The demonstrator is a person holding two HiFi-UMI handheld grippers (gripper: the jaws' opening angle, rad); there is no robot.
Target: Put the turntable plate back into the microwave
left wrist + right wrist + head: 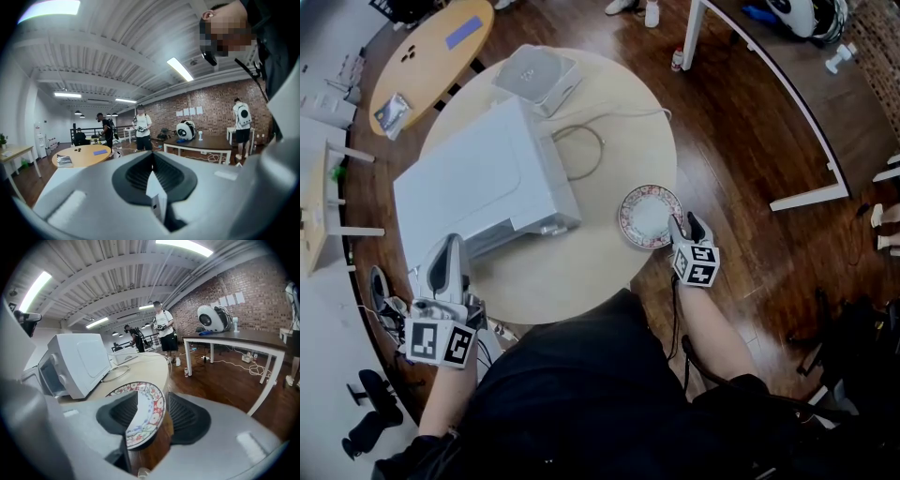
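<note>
White microwave door (156, 190) is pinched in left fingers (133, 176); right fingers (190, 420) stand apart around the plate (146, 412), cable (581, 150) looped nearby.

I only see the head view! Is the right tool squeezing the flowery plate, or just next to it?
Observer: Not squeezing. The right gripper view shows the plate's rim between the right tool's jaws, which stand apart with a gap beside the rim.
Operator: Which way does the microwave's front face?
Observer: In that view the microwave has its knobs on the end turned away from the plate.
Operator: Is anyone close by?
Observer: A person stands beyond the far end of the table.
</note>
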